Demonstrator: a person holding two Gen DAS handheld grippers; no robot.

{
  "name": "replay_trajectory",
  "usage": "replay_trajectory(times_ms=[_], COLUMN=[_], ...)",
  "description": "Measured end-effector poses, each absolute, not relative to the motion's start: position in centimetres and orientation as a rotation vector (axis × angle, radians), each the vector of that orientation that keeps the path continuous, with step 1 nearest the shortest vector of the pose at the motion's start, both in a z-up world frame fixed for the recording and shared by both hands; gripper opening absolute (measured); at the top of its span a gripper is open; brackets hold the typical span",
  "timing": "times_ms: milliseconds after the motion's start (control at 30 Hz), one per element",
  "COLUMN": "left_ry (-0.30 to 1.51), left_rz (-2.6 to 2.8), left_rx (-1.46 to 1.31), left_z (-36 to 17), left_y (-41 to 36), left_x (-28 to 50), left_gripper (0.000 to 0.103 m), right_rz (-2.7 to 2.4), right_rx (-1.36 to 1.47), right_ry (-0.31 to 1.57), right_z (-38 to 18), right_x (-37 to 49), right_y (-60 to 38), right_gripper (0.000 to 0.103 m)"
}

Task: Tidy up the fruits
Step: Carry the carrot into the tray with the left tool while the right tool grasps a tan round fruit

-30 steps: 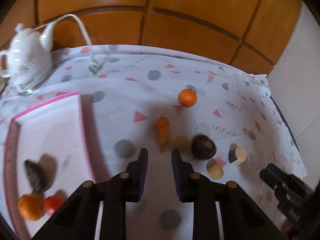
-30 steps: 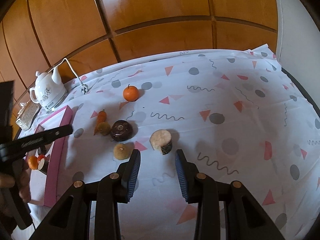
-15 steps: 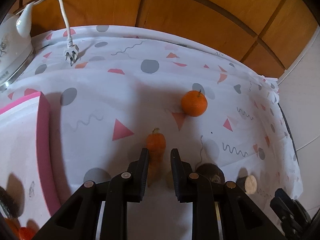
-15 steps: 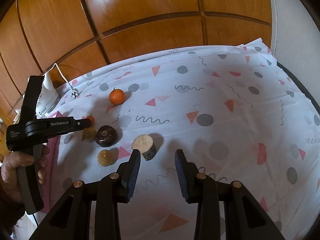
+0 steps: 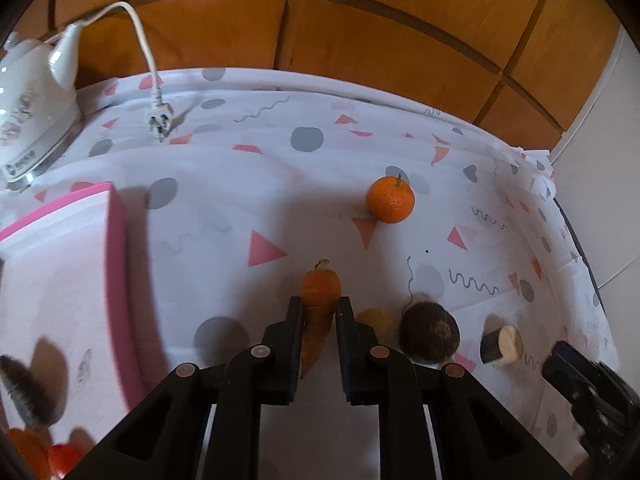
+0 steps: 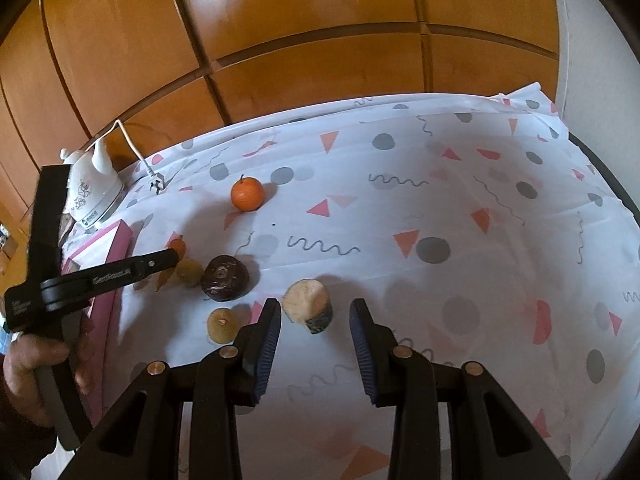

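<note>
My left gripper straddles an orange carrot lying on the patterned cloth; its jaws sit against the carrot's sides, seemingly shut on it. It also shows in the right wrist view. An orange tangerine lies further back. A dark round fruit, a yellowish fruit and a cut fruit piece lie to the right. My right gripper is open just in front of the cut fruit piece. A pink-rimmed tray at left holds fruits.
A white kettle with its cord and plug stands at the back left. A small yellow fruit lies beside my right gripper. Wooden panels back the table. The cloth's right edge drops off.
My left gripper has moved forward over the carrot, which now sits between its jaws. My right gripper has edged closer to the cut fruit piece.
</note>
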State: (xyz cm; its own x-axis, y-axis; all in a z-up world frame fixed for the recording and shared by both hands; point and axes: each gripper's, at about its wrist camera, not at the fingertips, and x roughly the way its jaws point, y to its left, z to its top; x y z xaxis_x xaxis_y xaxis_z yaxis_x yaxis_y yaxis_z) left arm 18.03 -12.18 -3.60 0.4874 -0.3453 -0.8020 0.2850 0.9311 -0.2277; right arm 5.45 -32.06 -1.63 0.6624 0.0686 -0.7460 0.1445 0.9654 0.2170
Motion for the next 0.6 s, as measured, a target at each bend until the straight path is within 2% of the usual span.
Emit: replay_trajectory(times_ms=[600], left_ry=[0.901], left_rz=[-0.381], left_rx=[-0.125], left_z=[-0.5], left_y=[-7.7], left_x=[12.7], left_gripper=[0.016], right_rz=[0.133], right_rx=[0.188], right_ry=[0.912], right_z=[-2.3], right_x=[8.4], right_y=[-26.6], right_gripper=[0.036])
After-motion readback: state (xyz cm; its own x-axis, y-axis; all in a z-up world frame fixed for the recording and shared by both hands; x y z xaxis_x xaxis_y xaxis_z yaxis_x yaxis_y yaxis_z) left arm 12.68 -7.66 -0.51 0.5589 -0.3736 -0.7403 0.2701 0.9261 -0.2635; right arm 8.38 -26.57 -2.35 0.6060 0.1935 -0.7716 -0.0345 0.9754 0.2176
